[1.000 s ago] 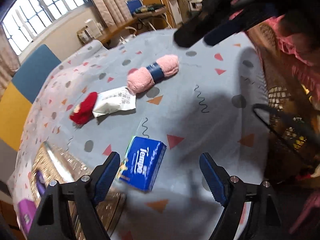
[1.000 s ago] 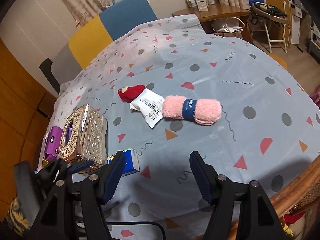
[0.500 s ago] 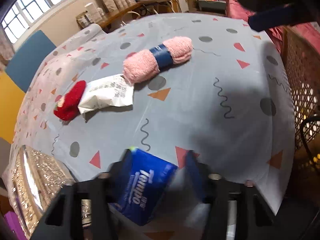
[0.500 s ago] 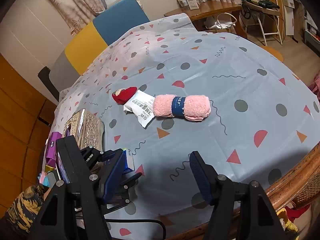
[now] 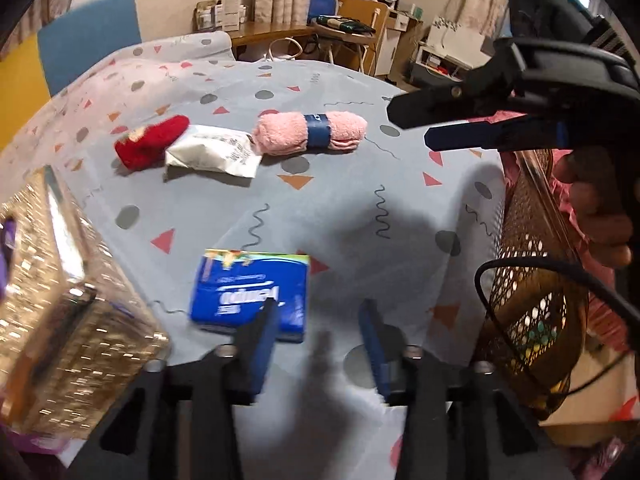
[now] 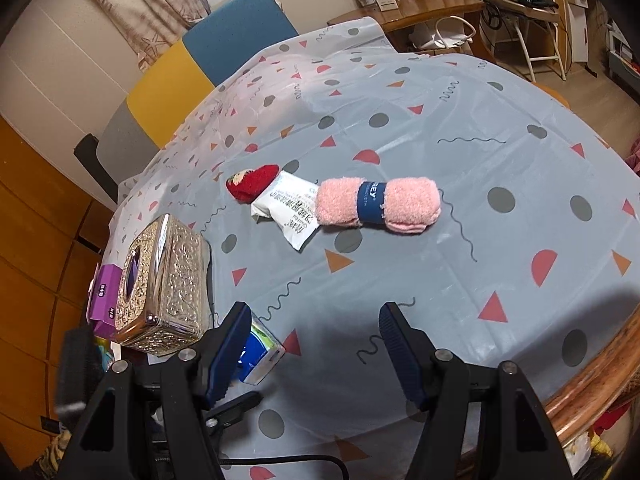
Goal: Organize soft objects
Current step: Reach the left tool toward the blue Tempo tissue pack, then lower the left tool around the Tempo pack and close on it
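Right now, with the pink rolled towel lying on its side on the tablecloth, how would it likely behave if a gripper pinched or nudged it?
The pink rolled towel looks fluffy, so it would probably squash under the pads rather than resist. The blue band around its middle likely keeps it rolled when lifted there. Its rounded shape suggests a sideways nudge might roll it across the smooth tablecloth.

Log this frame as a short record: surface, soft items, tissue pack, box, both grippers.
surface: patterned tablecloth
soft items: red sock, white packet, pink towel roll, lying in a row
tissue pack: blue tissue pack, flat, by left gripper
box: metallic tissue box
left gripper: opening, nothing between jaws
right gripper: open, empty
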A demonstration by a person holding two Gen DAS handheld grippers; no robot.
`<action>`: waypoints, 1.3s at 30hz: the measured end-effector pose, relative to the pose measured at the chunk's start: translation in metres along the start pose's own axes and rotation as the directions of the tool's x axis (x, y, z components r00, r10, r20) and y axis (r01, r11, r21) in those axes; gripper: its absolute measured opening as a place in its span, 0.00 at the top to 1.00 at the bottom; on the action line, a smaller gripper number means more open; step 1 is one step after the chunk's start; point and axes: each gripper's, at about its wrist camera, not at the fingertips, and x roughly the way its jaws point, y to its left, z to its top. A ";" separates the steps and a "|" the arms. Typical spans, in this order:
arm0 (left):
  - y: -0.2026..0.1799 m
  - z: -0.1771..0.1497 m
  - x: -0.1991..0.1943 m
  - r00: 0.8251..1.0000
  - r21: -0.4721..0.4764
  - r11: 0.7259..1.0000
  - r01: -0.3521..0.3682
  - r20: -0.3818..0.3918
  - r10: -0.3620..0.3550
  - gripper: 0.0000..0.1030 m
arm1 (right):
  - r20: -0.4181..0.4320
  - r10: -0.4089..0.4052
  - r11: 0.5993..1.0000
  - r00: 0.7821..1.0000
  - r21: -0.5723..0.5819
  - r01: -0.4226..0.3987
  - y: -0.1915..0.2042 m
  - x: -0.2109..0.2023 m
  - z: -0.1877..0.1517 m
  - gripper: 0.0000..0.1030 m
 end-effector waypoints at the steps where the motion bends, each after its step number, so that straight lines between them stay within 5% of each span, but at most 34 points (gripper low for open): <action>1: -0.001 0.002 -0.003 1.000 0.039 0.999 -0.013 -0.001 0.013 0.55 | -0.001 0.001 1.000 1.000 0.000 -0.001 0.001 0.001 0.000 0.34; 5: 0.001 0.010 -0.004 0.998 0.106 0.994 -0.022 -0.049 0.027 0.43 | 0.001 0.011 1.000 1.000 -0.003 -0.011 0.004 0.000 -0.002 0.35; 11: 0.018 0.005 0.007 0.990 -0.131 0.990 0.048 -0.125 -0.064 0.42 | -0.004 0.007 0.999 1.000 -0.034 -0.008 0.008 -0.002 -0.001 0.35; 16: 0.013 -0.003 0.009 0.993 -0.209 0.977 0.037 -0.100 -0.059 0.33 | -0.078 -0.048 0.992 0.996 -0.121 0.039 0.021 0.016 0.010 0.35; 20: 0.018 -0.010 0.002 0.996 -0.259 0.965 0.044 -0.062 -0.062 0.29 | -0.186 -0.131 0.959 0.974 -0.274 0.076 0.051 0.051 0.019 0.35; 26: 0.026 -0.017 0.001 0.996 -0.298 0.953 0.056 -0.047 -0.074 0.17 | -0.330 -0.262 0.899 0.907 -0.426 0.104 0.083 0.114 0.014 0.35; 28: 0.029 -0.015 0.003 0.996 -0.303 0.951 0.066 -0.041 -0.082 0.16 | -0.424 -0.216 0.904 0.880 -0.427 0.016 0.087 0.129 0.006 0.35; 30: 0.030 -0.013 0.004 0.996 -0.305 0.950 0.071 -0.032 -0.085 0.15 | -0.531 -0.049 0.927 0.846 -0.339 -0.160 0.088 0.130 0.000 0.35; 32: 0.030 -0.008 0.008 0.995 -0.312 0.947 0.081 -0.027 -0.094 0.15 | -0.556 0.064 0.933 0.829 -0.262 -0.248 0.084 0.122 -0.001 0.35; 35: 0.030 0.002 0.016 0.994 -0.334 0.938 0.090 -0.026 -0.105 0.15 | -0.516 0.208 0.938 0.831 -0.136 -0.319 0.065 0.102 0.009 0.35; 39: 0.027 0.020 0.032 0.995 -0.371 0.925 0.080 -0.032 -0.099 0.12 | -0.367 0.151 0.971 0.918 -0.119 -0.208 0.034 0.073 0.026 0.35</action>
